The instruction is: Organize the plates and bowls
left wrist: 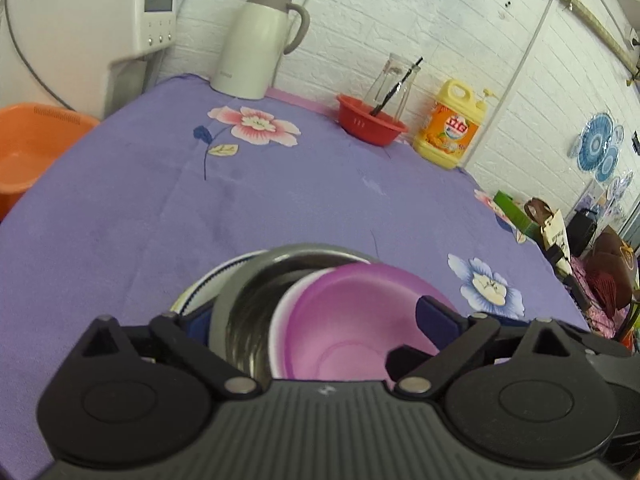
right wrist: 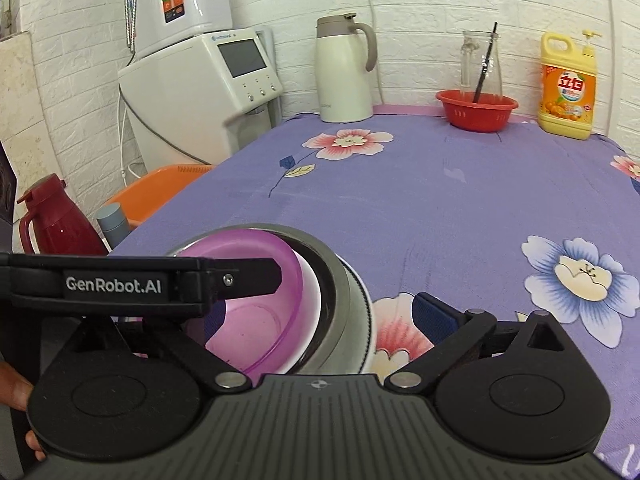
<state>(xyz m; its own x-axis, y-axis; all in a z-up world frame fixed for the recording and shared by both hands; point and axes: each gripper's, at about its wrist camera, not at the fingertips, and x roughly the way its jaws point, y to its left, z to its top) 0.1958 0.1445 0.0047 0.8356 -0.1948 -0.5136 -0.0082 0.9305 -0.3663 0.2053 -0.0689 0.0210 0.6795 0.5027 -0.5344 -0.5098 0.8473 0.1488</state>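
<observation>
A purple bowl (left wrist: 352, 320) sits nested inside a steel bowl (left wrist: 256, 280), and that stack rests on a white plate (right wrist: 362, 300) near the front edge of the flowered purple tablecloth (left wrist: 280, 200). The left gripper (left wrist: 316, 320) stands spread wide around the stack, one pad outside the steel bowl, the other over the purple bowl. The right gripper (right wrist: 320, 312) is spread too, just beside the stack. Well behind the stack stand a white jug (right wrist: 344, 72), a red basket (right wrist: 476, 110) and a yellow soap bottle (right wrist: 566, 84)
</observation>
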